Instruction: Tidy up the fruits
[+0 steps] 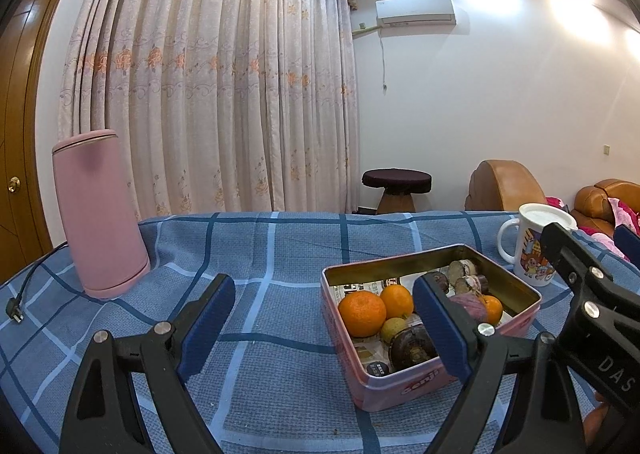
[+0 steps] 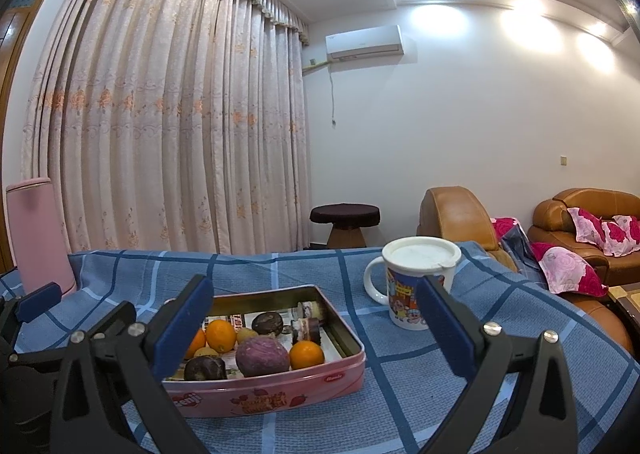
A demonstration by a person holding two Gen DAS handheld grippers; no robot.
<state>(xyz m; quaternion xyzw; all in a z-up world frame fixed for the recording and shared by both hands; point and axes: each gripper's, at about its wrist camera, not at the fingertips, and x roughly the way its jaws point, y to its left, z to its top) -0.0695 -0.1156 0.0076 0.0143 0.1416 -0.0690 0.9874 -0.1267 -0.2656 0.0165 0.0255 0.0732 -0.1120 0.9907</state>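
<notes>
Both tools (image 1: 326, 318) (image 2: 314, 320) gaping, empty, pink tin (image 2: 280, 394) lying flat, open upward

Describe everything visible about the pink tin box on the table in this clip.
The pink rectangular metal tin box sits open and lidless, flat on the blue checked tablecloth, left of the white lidded cartoon mug in the right wrist view. Its outside shows red lettering and strawberry pictures; the inner walls look brassy. Printed paper lines the bottom. Inside lie oranges, a purple round fruit, dark brown fruits and small wrapped pieces. Neither hand-held gripper touches it.
</notes>
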